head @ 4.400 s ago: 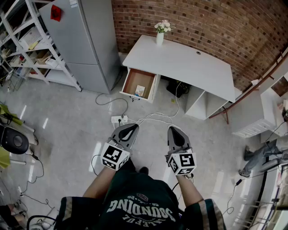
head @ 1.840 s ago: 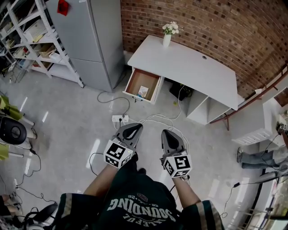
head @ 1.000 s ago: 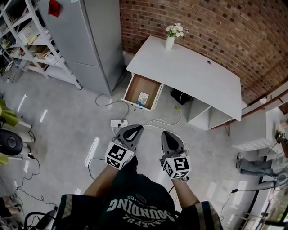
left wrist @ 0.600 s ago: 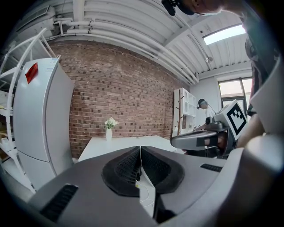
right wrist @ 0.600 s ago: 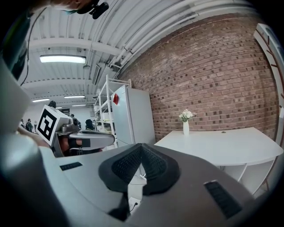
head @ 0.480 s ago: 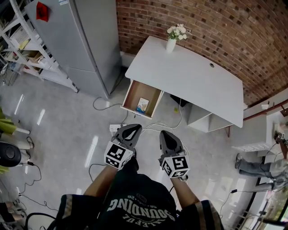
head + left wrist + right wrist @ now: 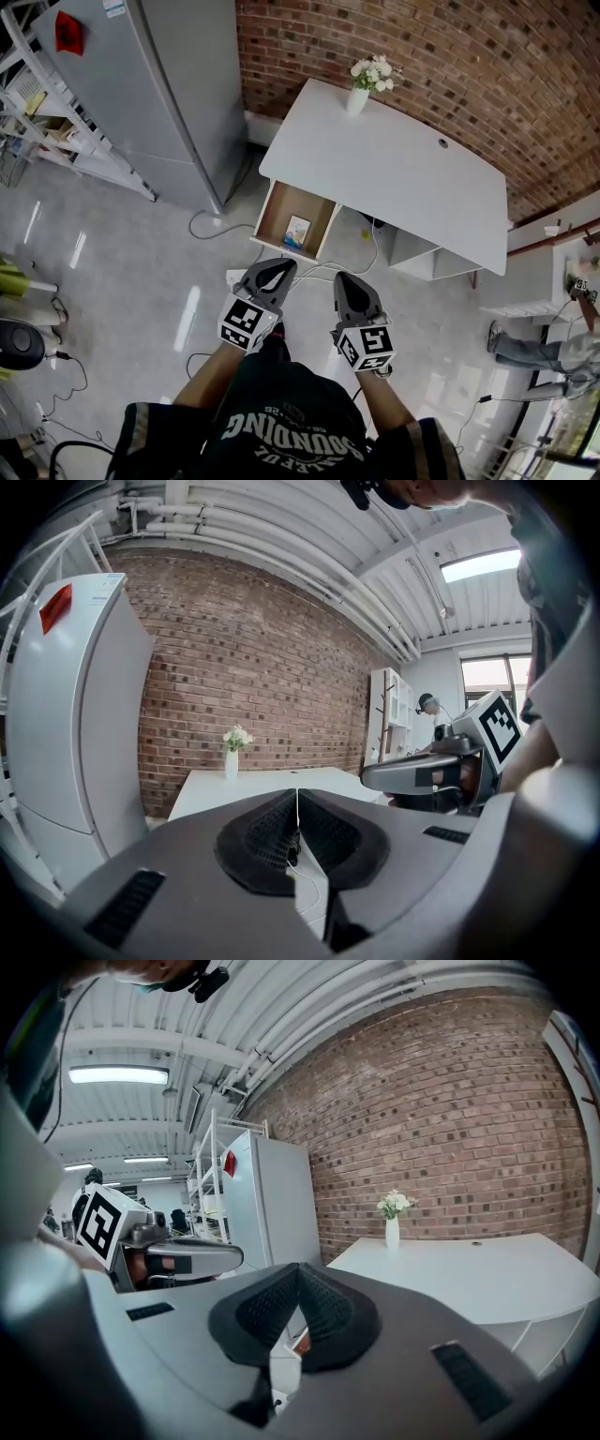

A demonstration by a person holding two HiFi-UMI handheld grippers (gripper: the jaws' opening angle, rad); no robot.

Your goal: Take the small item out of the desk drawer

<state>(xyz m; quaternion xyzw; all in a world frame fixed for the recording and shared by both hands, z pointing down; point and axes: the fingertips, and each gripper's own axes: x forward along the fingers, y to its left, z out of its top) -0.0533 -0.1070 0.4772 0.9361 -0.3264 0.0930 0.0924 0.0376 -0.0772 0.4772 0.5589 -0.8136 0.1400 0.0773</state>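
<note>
The small item (image 7: 297,231) is seen lying flat on the bottom of the open drawer (image 7: 275,208), in its right half, toward the front. It is pale w/ a blue patch at its near end; it is too small for more to be told. It is judged to be a thin card or packet: prob. light, a bit bendy, not fragile. It would be hard to pinch from above, since it lies flush on the wood. A hold is best taken at one short edge w/ one tip slid under. Alternatively the item could first be pushed against the drawer wall so that an edge is lifted. Little squeeze should be needed; too much could crease it.

The drawer stands open under the left front of the white counter (image 7: 403,173). A vase of flowers (image 7: 359,92) is set at the back of the counter, by the brick wall (image 7: 450,56). A grey fridge (image 7: 141,84) is seen to the left, and a power strip (image 7: 234,277) lies on the floor (image 7: 112,272) btwn drawer and person.

The left tongs (image 7: 273,273) and right tongs (image 7: 345,283) are held side by side, short of the drawer and pointed roughly toward it. Both are closed w/ nothing btwn the tips, as each gripper view shows. One pair must be opened before the drawer is entered; the reach is not yet made.
</note>
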